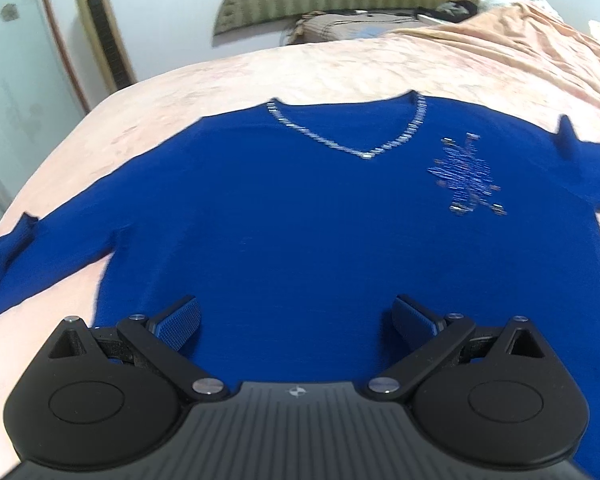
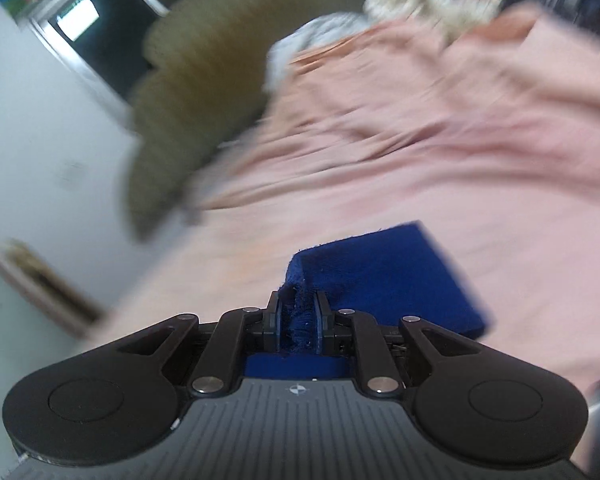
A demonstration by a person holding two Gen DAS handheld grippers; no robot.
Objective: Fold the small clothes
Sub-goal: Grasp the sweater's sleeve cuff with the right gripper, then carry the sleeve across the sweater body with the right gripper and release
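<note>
— Sweater (image 1: 284, 216) first: where does it lie?
— Blue, V-necked, spread flat and face up on the pink bedspread (image 1: 340, 68), sleeves out to both sides, with a silver motif (image 1: 466, 178) on the chest beside the neckline.
— Left tool (image 1: 296, 322)?
— Spread wide over the sweater's hem, nothing between its pads.
— And the right tool (image 2: 298, 320)?
— Narrowed onto a bunched fold of the sweater's sleeve end (image 2: 380, 276), pads pressing the cloth, the sleeve end reaching out past them over the bedspread. That view is blurred.

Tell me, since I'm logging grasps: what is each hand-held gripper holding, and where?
The right hand-held gripper pinches the blue knit sweater at a sleeve end. The left hand-held gripper holds nothing.
</note>
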